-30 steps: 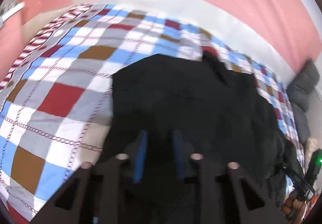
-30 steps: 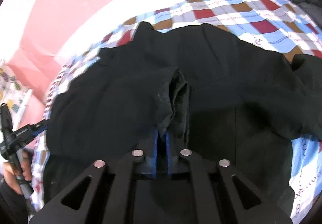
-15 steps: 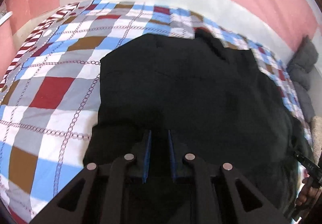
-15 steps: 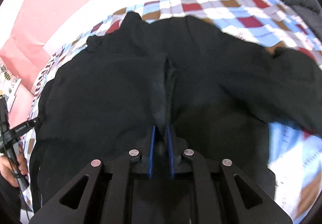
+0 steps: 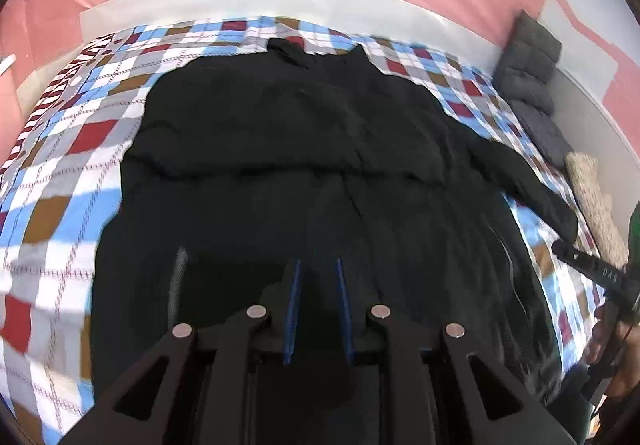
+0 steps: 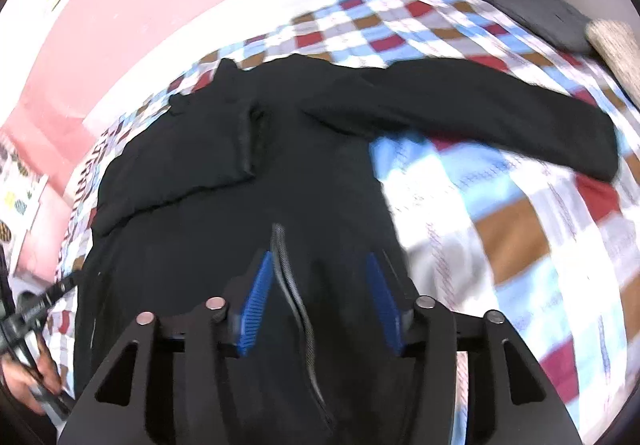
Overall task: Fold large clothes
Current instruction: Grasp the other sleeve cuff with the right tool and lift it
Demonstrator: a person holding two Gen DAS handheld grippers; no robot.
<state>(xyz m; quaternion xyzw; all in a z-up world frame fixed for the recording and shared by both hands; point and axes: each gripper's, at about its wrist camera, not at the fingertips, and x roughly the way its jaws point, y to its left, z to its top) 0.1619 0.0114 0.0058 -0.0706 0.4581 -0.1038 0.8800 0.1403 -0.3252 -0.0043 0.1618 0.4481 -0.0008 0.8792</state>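
A large black jacket (image 5: 320,125) lies spread on the checkered bedcover (image 5: 60,185), collar at the far side. My left gripper (image 5: 318,309) is over its near hem. Its blue pads stand narrowly apart and are opening slightly, with black cloth bunched between them. In the right wrist view the jacket (image 6: 280,185) has one sleeve (image 6: 480,105) stretched out to the right. My right gripper (image 6: 320,301) hangs over the near front and its jaws are opening. The grey zipper edge (image 6: 288,285) lies loose between the pads, and neither pad presses on it.
A grey padded cushion (image 5: 528,77) and a beige pillow (image 5: 592,197) lie at the bed's right end. Pink wall runs behind the bed. A hand holding the other gripper shows at the right edge (image 5: 600,333) and at the left edge (image 6: 24,365).
Both grippers drew back toward the near edge, so more of the jacket shows. The right jaws went from shut on a fold by the zipper to wide apart, dropping it. The left gap stays narrow.
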